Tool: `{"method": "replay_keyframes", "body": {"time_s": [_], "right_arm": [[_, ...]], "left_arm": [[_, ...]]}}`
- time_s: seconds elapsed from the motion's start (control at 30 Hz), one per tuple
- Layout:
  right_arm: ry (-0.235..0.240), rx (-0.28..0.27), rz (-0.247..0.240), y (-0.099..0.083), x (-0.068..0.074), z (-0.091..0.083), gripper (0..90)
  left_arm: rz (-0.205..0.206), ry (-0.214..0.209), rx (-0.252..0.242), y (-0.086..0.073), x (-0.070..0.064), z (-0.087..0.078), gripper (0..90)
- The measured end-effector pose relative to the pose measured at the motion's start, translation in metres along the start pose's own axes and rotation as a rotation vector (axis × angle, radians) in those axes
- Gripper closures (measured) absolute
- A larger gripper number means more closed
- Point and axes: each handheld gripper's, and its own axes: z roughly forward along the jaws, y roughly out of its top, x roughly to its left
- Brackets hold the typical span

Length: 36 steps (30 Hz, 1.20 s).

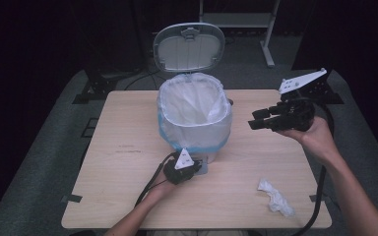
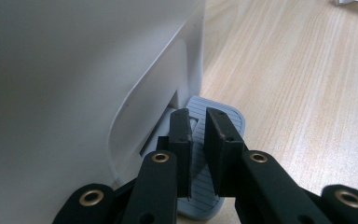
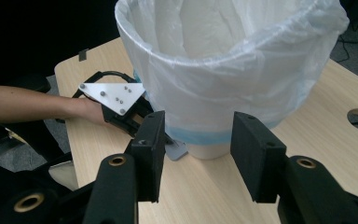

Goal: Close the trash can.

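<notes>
Pedal bin (image 1: 195, 129), white plastic with a clear liner: my left gripper (image 2: 198, 135), jaws narrow, presses its grey pedal (image 2: 228, 122); slipping drops the lid (image 1: 189, 46). Right gripper (image 1: 257, 119) hovers wide, empty.

left tongs (image 2: 197, 126) nearly closed, low; right tongs (image 3: 200, 149) open, raised.

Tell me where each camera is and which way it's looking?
High view: sits above the person's side of the table, looking forward and down at the bin with its lid up; both forearms and claws show.
Left gripper view: rides the left claw, low by the bin's base, looking at the grey pedal; its black jaws, nearly closed, show.
Right gripper view: rides the right claw, held in the air, facing the bin's bag; its open jaws and the other forearm show.
Shared: the bin and pedal appear in all three.
</notes>
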Motion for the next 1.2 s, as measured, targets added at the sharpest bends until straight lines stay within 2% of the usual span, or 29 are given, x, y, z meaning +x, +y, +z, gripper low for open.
{"method": "replay_keyframes", "body": {"time_s": [0.6,1.2], "right_arm": [[-0.028,-0.023,0.046,-0.042,-0.002,-0.013,53.3],[-0.047,-0.026,0.071,-0.082,0.000,-0.010,48.8]], "left_arm": [[0.001,-0.001,0.001,0.000,0.000,0.000,81.2],[0.000,0.001,-0.002,0.000,0.000,0.000,81.2]]}}
